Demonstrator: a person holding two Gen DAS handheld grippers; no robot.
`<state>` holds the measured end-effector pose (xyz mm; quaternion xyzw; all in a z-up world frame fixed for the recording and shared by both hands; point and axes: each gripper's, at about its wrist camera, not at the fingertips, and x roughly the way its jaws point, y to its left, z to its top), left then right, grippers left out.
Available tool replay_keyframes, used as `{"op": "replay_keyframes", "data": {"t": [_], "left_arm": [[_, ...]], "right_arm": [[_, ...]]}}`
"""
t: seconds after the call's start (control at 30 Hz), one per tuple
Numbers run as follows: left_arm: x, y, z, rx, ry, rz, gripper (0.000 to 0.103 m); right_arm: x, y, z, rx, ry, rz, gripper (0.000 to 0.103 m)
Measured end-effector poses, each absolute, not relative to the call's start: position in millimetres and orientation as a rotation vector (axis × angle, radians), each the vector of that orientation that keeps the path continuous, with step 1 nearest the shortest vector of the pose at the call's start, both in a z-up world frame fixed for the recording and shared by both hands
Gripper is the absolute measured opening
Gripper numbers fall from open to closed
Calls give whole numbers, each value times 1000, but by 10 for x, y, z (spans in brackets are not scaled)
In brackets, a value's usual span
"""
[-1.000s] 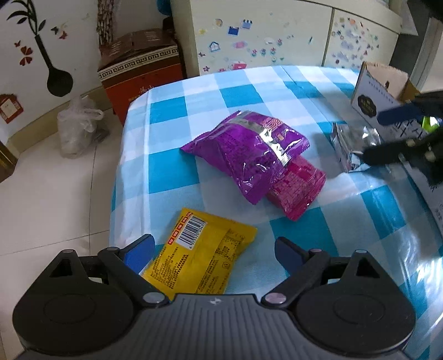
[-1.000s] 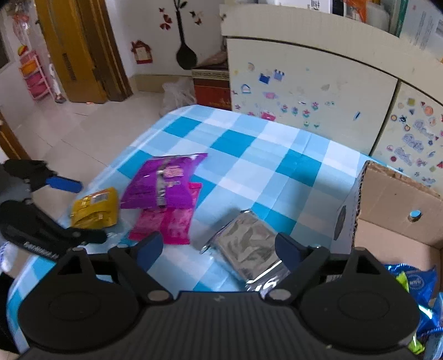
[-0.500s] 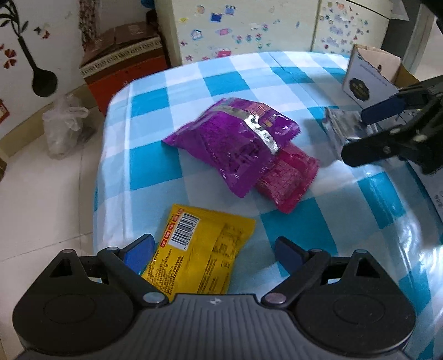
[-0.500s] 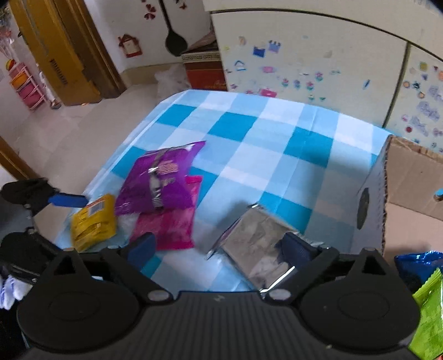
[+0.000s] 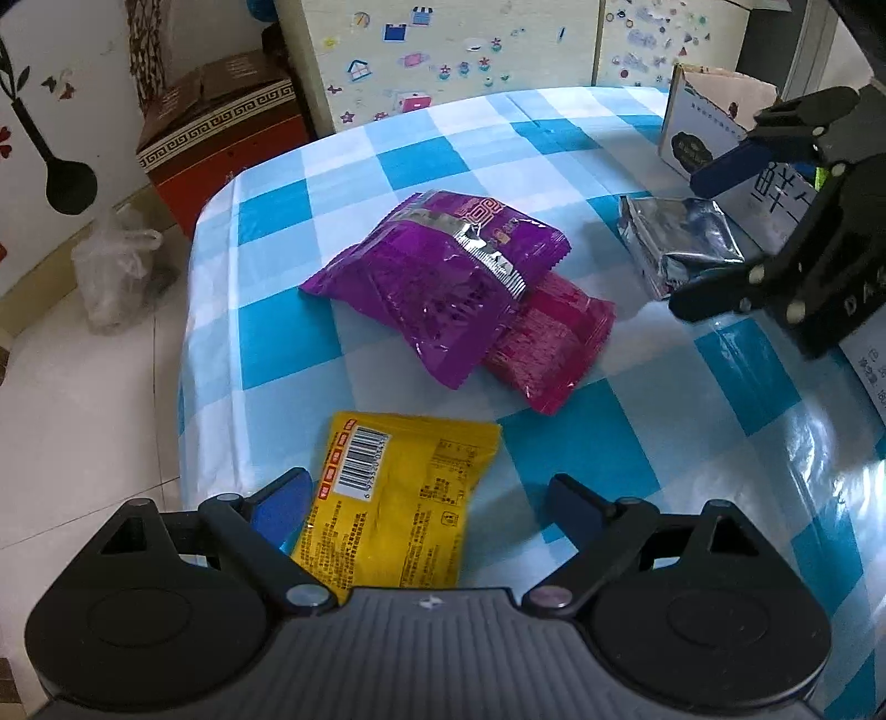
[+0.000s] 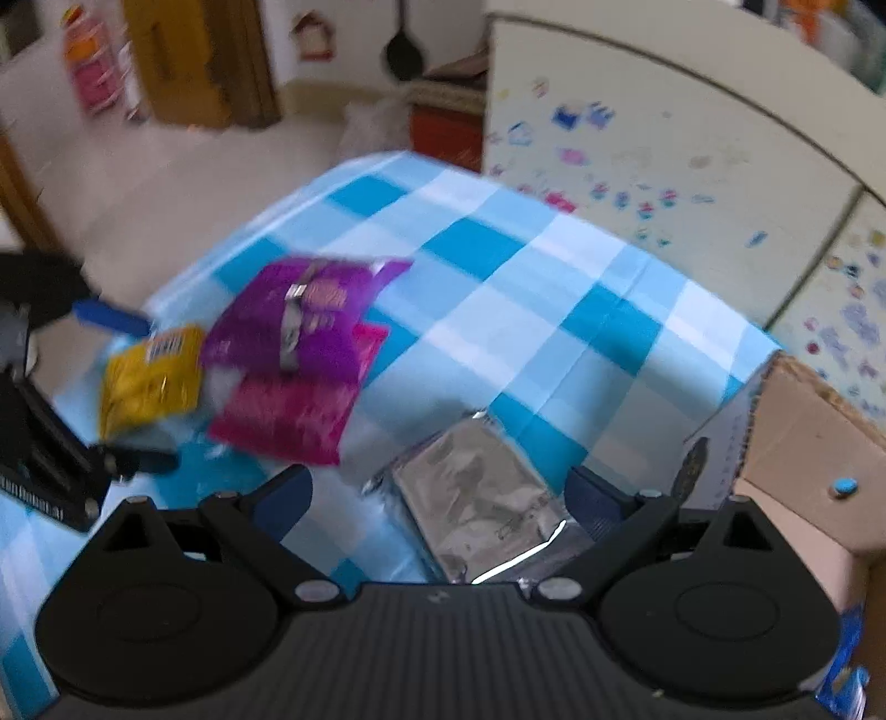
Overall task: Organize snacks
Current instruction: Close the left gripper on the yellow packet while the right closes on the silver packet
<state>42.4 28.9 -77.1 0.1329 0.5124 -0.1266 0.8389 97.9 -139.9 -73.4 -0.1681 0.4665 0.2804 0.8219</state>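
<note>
1. Blue-and-white checked cloth is covering the tabletop (image 5: pixel 387 166); a stickered cabinet (image 5: pixel 443 50) is standing behind it, and a cardboard box (image 6: pixel 803 432) is sitting open at the right edge.
2. Left gripper (image 5: pixel 429 507): jaws are standing wide and gripping nothing. The yellow packet (image 5: pixel 398 498) is lying flat between them, nearer the left jaw, with no pad pressing on it.
3. Right gripper (image 6: pixel 437 498): jaws have just been opening and are now standing wide. The silver packet (image 6: pixel 476 498) is lying between them, unpinched, close to the right jaw and just beside the box wall.
4. Ahead of the left jaws, a purple packet (image 5: pixel 443 277) is resting partly on a magenta packet (image 5: pixel 548 343).
5. Handling, judged: all four are looking light, soft and crinkly, the film likely slippery, the contents possibly crushable. A gentle pinch across the puffed middle should be holding better than one on a thin sealed edge.
6. Flat-lying film may be sliding on the glossy cloth as the jaws close.
</note>
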Motion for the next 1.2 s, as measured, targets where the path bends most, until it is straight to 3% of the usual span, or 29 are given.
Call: {"op": "replay_keyframes", "data": {"t": [0.3, 0.4, 0.47, 0.57, 0.83, 1.1, 1.2], "left_arm": [[451, 302, -788, 255, 1085, -260, 95], [459, 307, -772, 241, 1080, -264, 87], [466, 319, -755, 232, 1078, -260, 77], [495, 361, -739, 199, 1087, -247, 73], [465, 309, -728, 261, 1075, -247, 73], [472, 323, -750, 263, 1079, -232, 81], [485, 331, -748, 249, 1085, -227, 82]], "right_arm": [[1071, -1295, -911, -472, 1038, 539, 100], [1053, -1283, -908, -470, 1039, 537, 98], [1038, -1273, -884, -469, 1041, 534, 88], [1047, -1286, -799, -402, 1059, 531, 82], [1032, -1297, -673, -314, 1039, 603, 84], [885, -1126, -901, -580, 989, 608, 89], [893, -1120, -882, -533, 1014, 621, 84]]}}
